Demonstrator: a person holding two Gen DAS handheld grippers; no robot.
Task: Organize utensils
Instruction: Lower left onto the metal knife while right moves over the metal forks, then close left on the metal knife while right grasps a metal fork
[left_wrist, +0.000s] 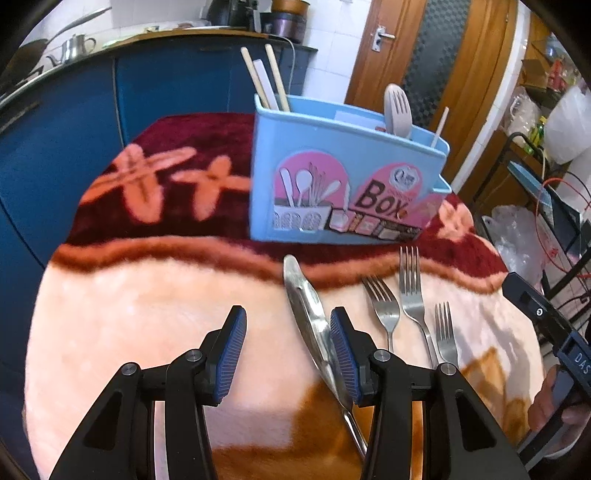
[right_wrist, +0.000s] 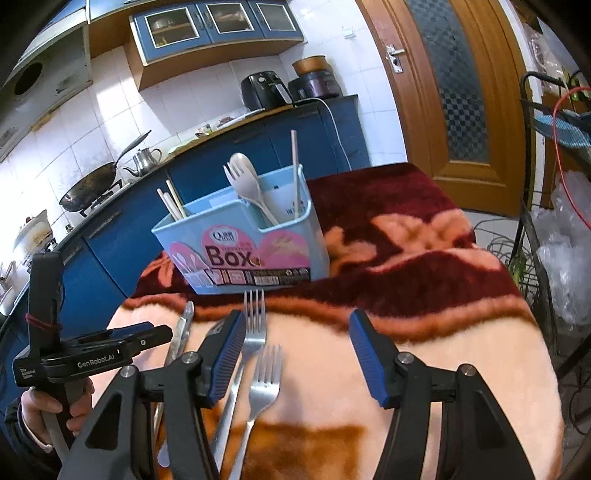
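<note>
Plush peach-and-maroon blanket (left_wrist: 147, 295) covers the table, and on it lies the steel knife (left_wrist: 306, 314), blade pointing toward the blue utensil box (left_wrist: 343, 188). Left gripper (left_wrist: 288, 350) hangs over it, jaws spread wide, the right pad just against the blade's edge, nothing grasped. Three forks (left_wrist: 410, 288) lie side by side just right of the knife. Right gripper (right_wrist: 297, 354) hovers above the forks, jaws parted and empty. Chopsticks (left_wrist: 266, 77) and a pale plastic fork (right_wrist: 240, 177) stand in the box; blue kitchen cabinets (left_wrist: 177, 92) sit behind.
</note>
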